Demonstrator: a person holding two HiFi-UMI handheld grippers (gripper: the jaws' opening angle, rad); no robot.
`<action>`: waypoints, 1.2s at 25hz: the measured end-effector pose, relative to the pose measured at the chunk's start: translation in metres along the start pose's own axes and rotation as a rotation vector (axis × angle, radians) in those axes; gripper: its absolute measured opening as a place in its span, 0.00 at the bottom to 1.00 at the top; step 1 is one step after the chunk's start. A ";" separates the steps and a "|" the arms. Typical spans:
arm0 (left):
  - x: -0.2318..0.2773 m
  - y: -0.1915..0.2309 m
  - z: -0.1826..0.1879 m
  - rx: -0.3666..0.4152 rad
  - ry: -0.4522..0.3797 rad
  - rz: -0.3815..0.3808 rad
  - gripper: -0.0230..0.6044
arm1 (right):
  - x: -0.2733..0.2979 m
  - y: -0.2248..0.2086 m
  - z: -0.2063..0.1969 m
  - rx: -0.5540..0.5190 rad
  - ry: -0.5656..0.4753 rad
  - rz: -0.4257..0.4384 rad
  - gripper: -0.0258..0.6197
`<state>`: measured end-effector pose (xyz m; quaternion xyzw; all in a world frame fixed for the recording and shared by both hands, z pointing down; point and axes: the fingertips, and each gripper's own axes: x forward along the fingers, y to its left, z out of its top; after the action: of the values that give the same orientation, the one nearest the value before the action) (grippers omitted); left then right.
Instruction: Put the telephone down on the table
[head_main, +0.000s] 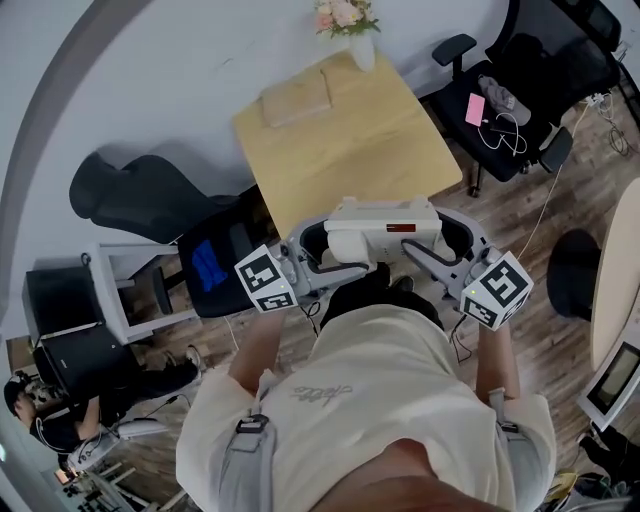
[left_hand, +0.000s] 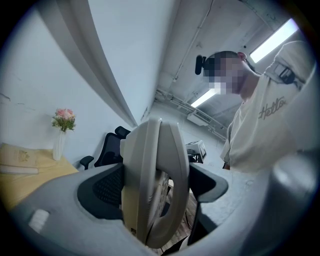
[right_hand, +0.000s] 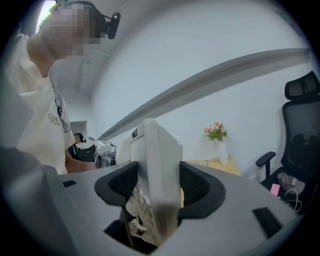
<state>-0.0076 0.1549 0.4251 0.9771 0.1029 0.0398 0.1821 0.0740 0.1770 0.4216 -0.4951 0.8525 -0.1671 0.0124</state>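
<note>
Cream plastic sits mid-frame in the head view: the telephone (head_main: 380, 232) hangs in the air in front of your chest, held by its two ends. Your left gripper (head_main: 312, 252) takes one end and your right gripper (head_main: 447, 245) the other, at the near edge of the wooden counter (head_main: 340, 150) and not resting on it. A vase of pink flowers (head_main: 352, 30) stands at the counter's far end. In the left gripper view, your left gripper (left_hand: 156, 186) has both jaws pressed against the telephone (left_hand: 152, 150), which stands edge-on between them. In the right gripper view, your right gripper (right_hand: 152, 187) pinches the telephone (right_hand: 155, 160) the same way, with keys just visible low between the jaws.
</note>
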 end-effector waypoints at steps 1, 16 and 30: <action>0.001 0.006 0.005 0.002 -0.008 -0.005 0.66 | 0.004 -0.004 0.005 -0.006 0.002 -0.004 0.43; -0.036 0.089 0.058 0.062 -0.087 -0.019 0.66 | 0.096 -0.031 0.057 -0.113 0.049 0.003 0.43; -0.086 0.148 0.072 0.048 -0.150 0.168 0.66 | 0.187 -0.045 0.064 -0.101 0.128 0.201 0.43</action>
<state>-0.0550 -0.0241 0.4085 0.9866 0.0075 -0.0206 0.1619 0.0286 -0.0195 0.4019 -0.3957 0.9041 -0.1534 -0.0505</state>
